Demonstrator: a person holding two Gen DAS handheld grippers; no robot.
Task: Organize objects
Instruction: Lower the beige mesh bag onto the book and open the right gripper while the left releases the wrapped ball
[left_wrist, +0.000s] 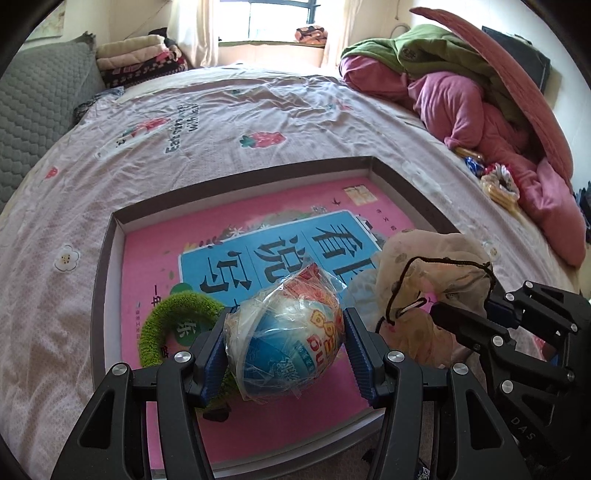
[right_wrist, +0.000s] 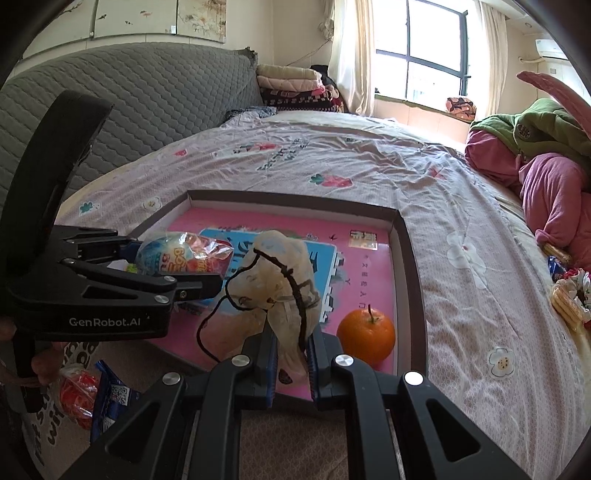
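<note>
A shallow grey box (left_wrist: 110, 236) (right_wrist: 410, 254) lies on the bed with a pink book (left_wrist: 155, 258) (right_wrist: 369, 266) inside. My left gripper (left_wrist: 286, 343) (right_wrist: 173, 254) is shut on a plastic-wrapped toy egg (left_wrist: 288, 332) (right_wrist: 166, 253) and holds it over the book. My right gripper (right_wrist: 290, 354) (left_wrist: 458, 314) is shut on a beige drawstring pouch (right_wrist: 284, 280) (left_wrist: 428, 277) with a black cord, also over the box. A green fuzzy ring (left_wrist: 173, 317) lies in the box under the left gripper. An orange (right_wrist: 365, 334) sits in the box's near right corner.
A pile of pink and green clothes (left_wrist: 461, 99) (right_wrist: 546, 166) lies at the bed's right side, with snack packets (left_wrist: 498, 184) (right_wrist: 569, 295) beside it. Red and blue packets (right_wrist: 92, 395) lie near the front left. A grey headboard (right_wrist: 129, 103) and folded blankets (left_wrist: 140, 59) stand behind.
</note>
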